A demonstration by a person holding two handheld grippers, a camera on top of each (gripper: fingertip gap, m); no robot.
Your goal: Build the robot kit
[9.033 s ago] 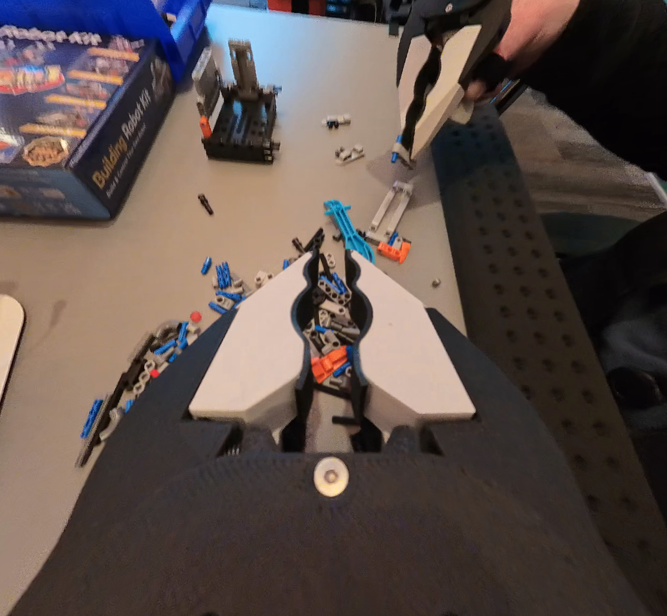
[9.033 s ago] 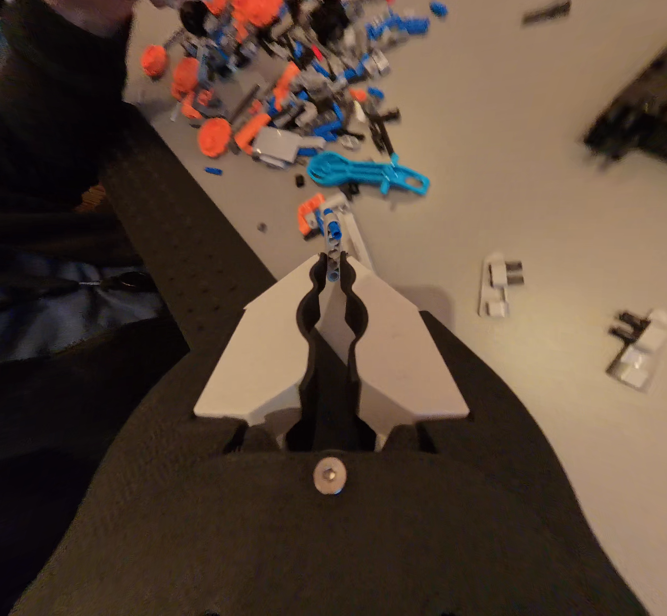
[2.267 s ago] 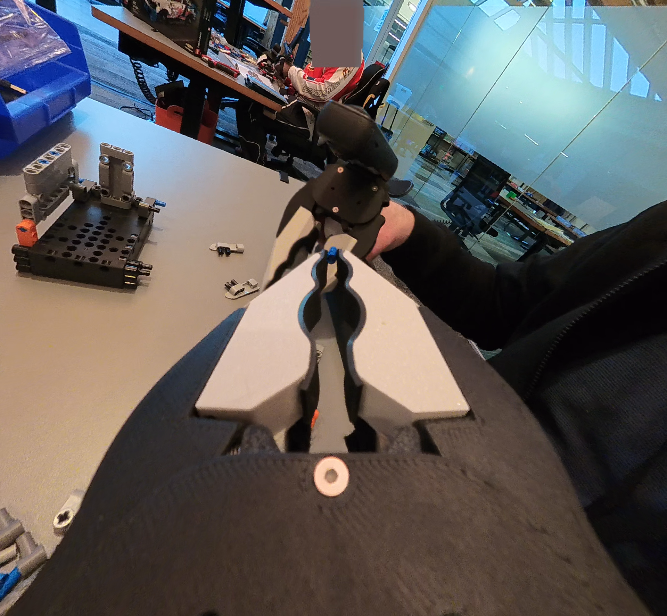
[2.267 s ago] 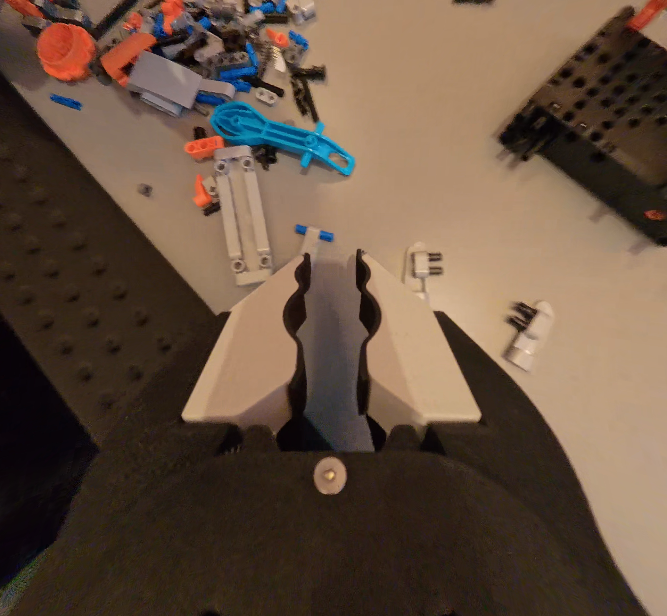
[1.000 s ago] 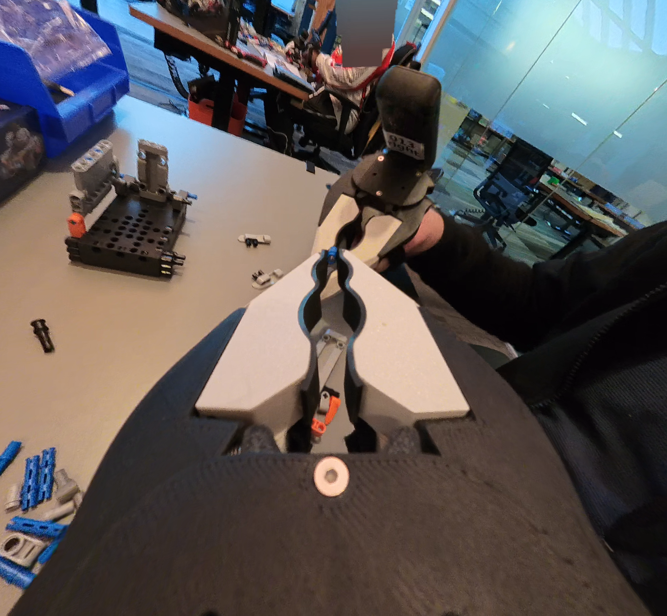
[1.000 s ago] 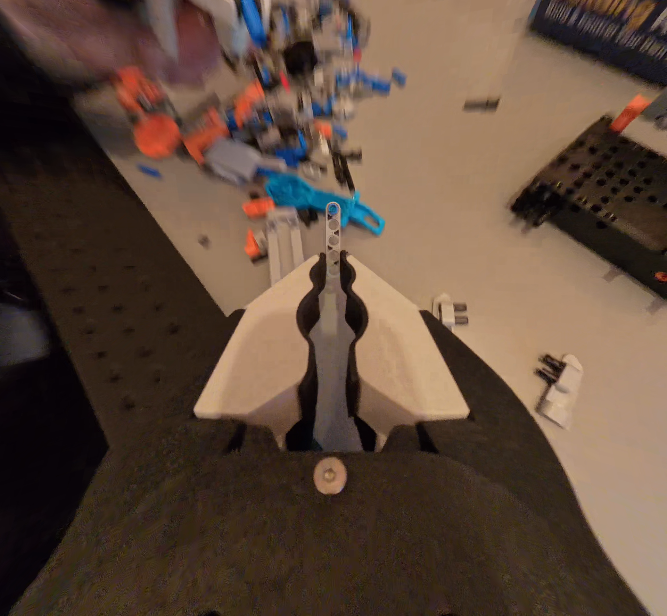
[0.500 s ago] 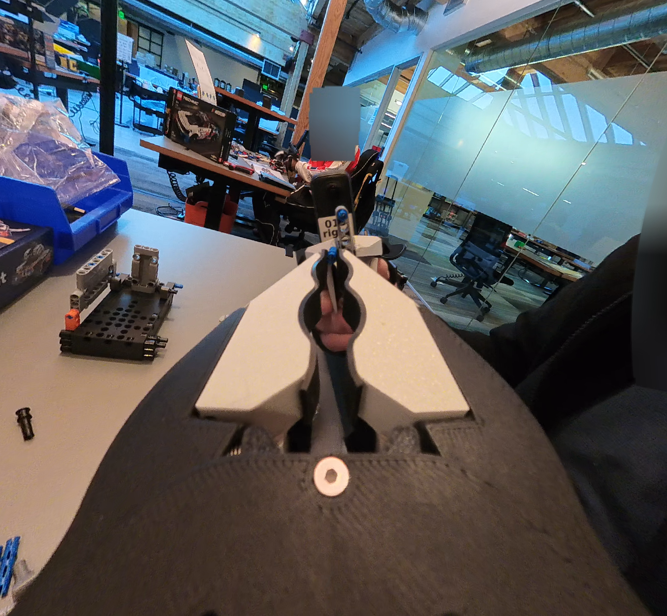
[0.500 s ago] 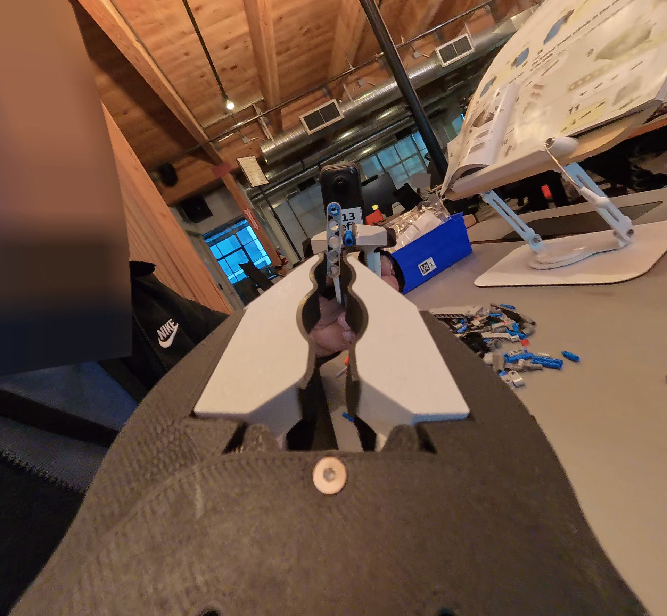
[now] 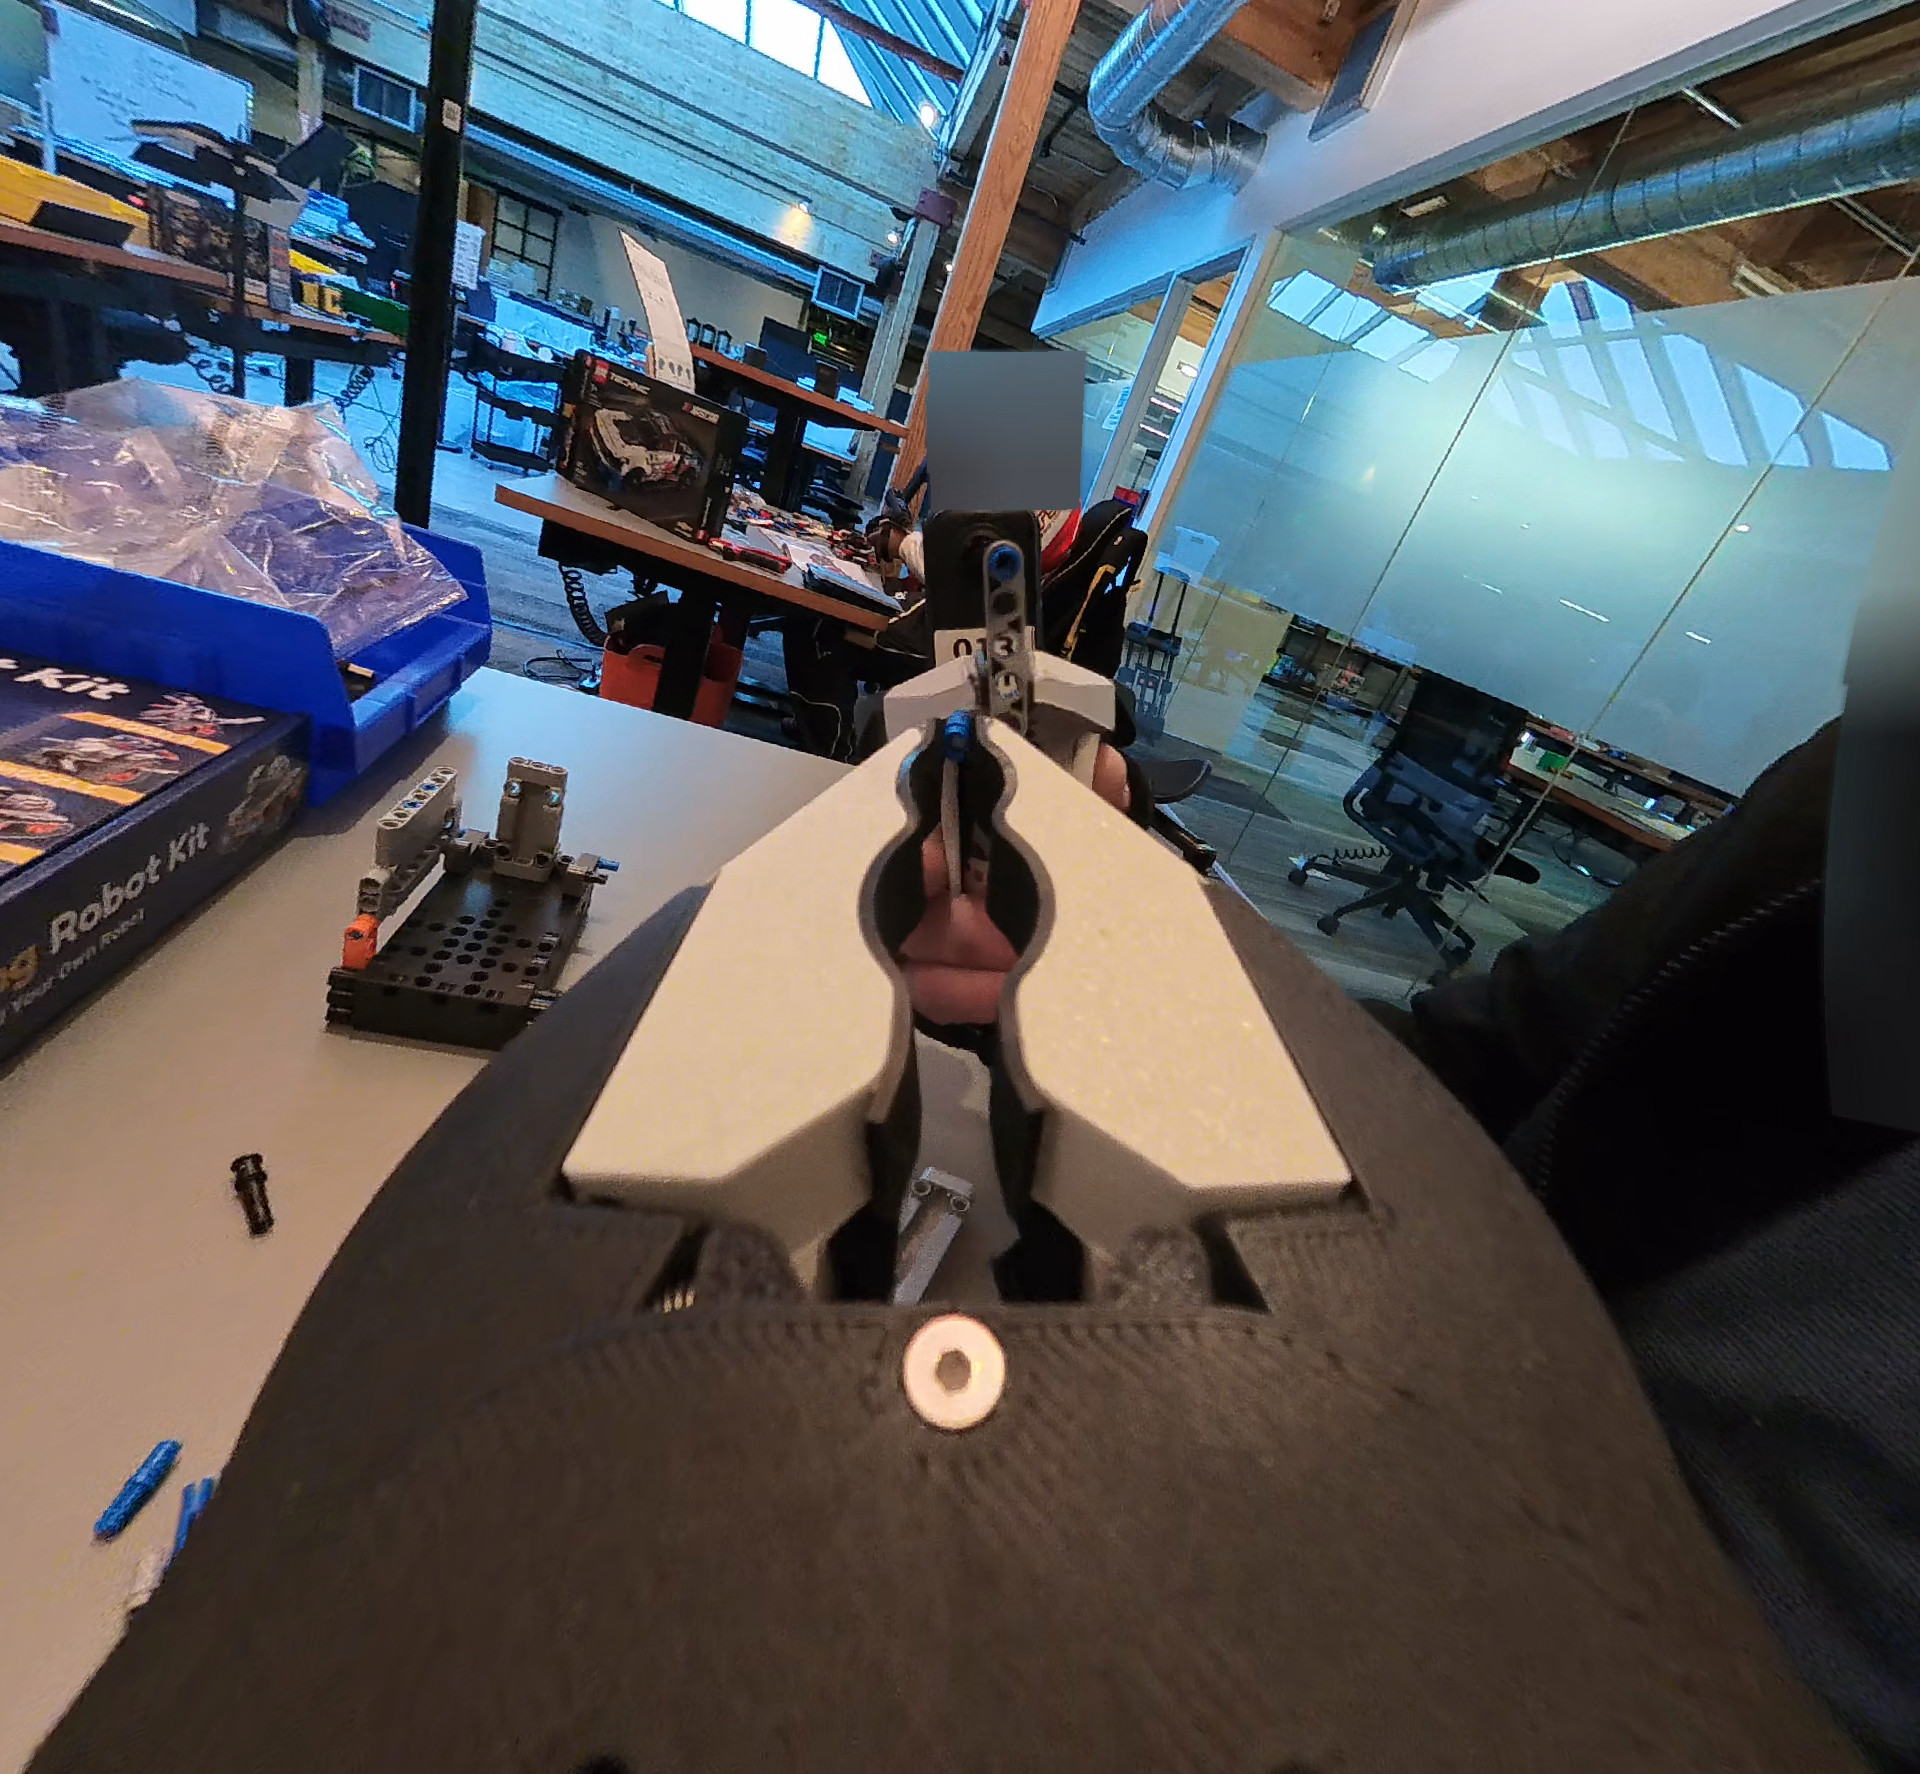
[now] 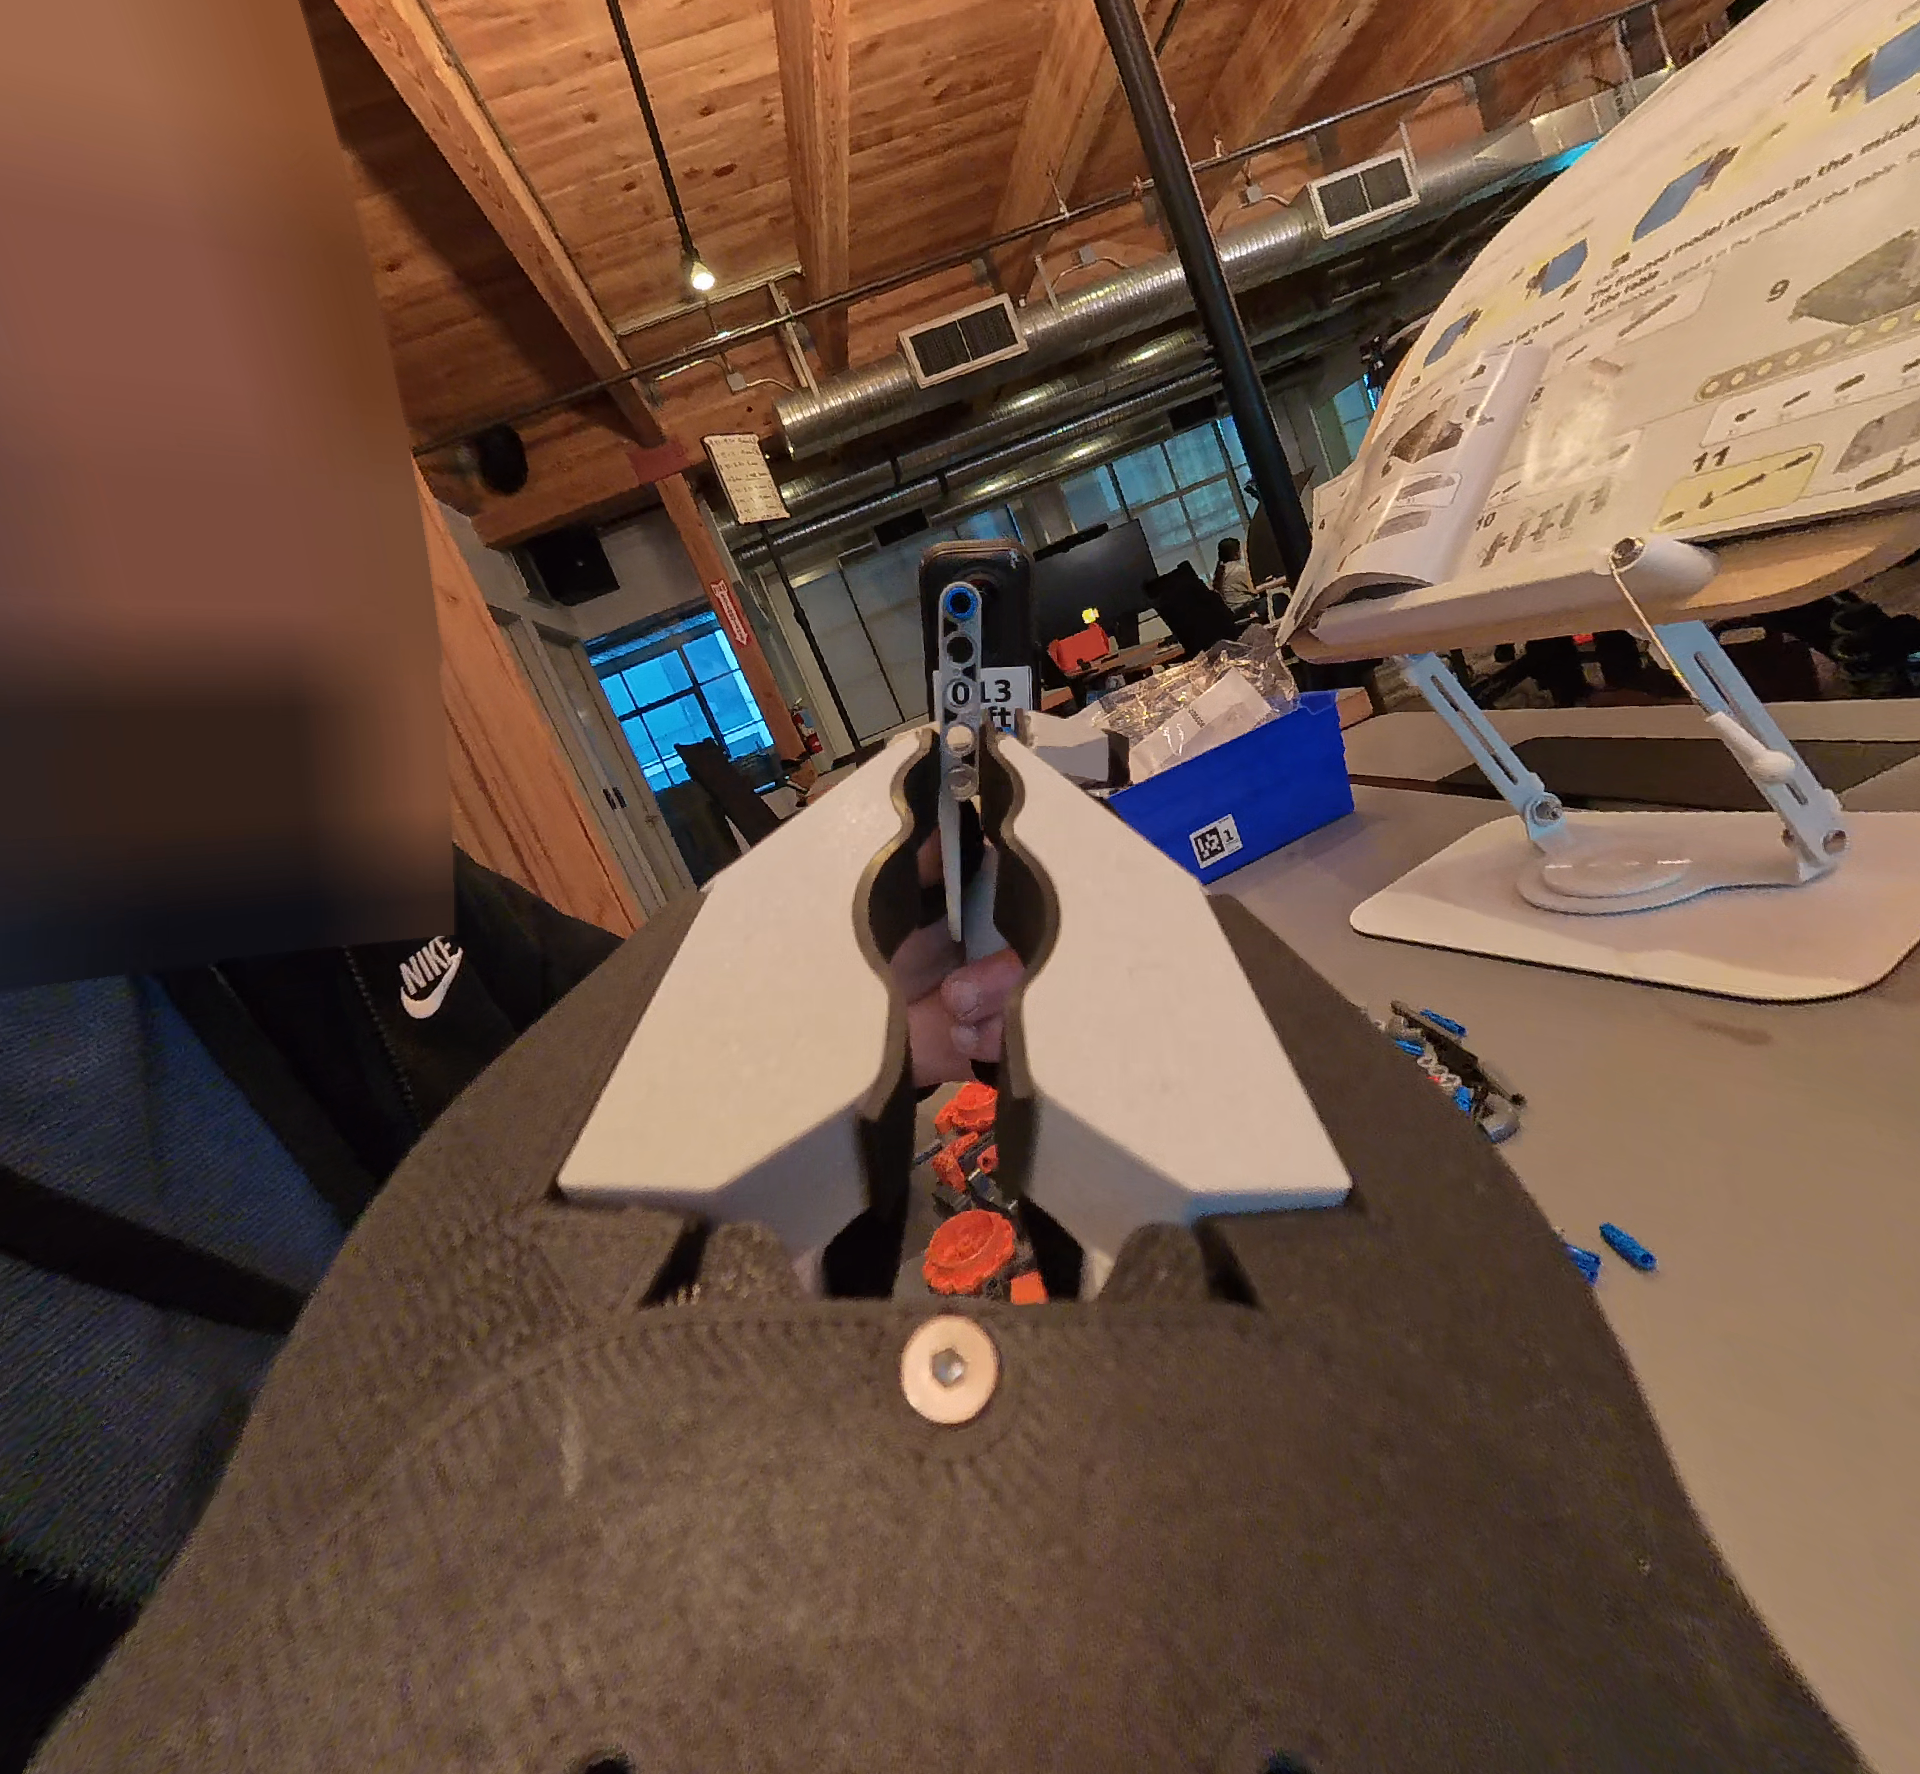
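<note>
My left gripper (image 9: 956,737) is shut on a small blue pin (image 9: 954,730) at its fingertips and is raised above the table. My right gripper (image 10: 958,748) is shut on a grey beam with holes (image 10: 957,685). The beam stands upright and has a blue pin (image 10: 958,600) in its top hole. The two grippers face each other tip to tip, close together. In the left wrist view the right gripper (image 9: 1000,701) and its beam (image 9: 1004,612) show just past my blue pin. In the right wrist view the left gripper's fingers (image 10: 1075,748) show behind the beam.
A black perforated base with grey posts (image 9: 457,945) sits on the grey table (image 9: 208,1101), with a kit box (image 9: 104,820), a blue bin (image 9: 260,623) and a loose black pin (image 9: 252,1194) around it. An instruction booklet on a white stand (image 10: 1662,374) and scattered small parts (image 10: 1455,1064) show on the right. The tips of both grippers are at nearly the same place.
My right gripper picked a grey beam off the table. Both grippers rose and turned to face each other. In the last half second they came a little closer.
</note>
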